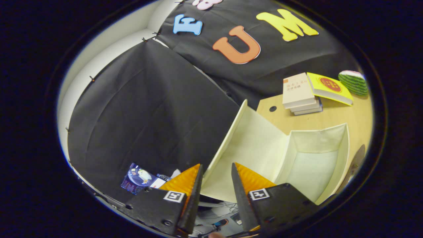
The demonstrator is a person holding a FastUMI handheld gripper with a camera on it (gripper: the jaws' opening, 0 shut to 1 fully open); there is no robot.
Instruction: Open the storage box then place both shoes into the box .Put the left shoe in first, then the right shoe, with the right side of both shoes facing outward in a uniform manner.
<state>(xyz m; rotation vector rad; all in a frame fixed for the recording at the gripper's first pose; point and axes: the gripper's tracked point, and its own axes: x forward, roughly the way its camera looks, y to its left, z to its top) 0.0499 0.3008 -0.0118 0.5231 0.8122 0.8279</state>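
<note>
Black-draped booth, wooden table at far right with a stack of books and a striped melon-like toy. Storage box sits open, its lid flap raised. The flap's near edge lies between the gripper fingers, probably not pinched; jaws part open. Opening step looks done. Next: let go, fetch left shoe.

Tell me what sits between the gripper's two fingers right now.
In the gripper view, the raised cream fabric lid of the open storage box sits between the gripper fingers, its edge in the gap; contact is unclear.
</note>
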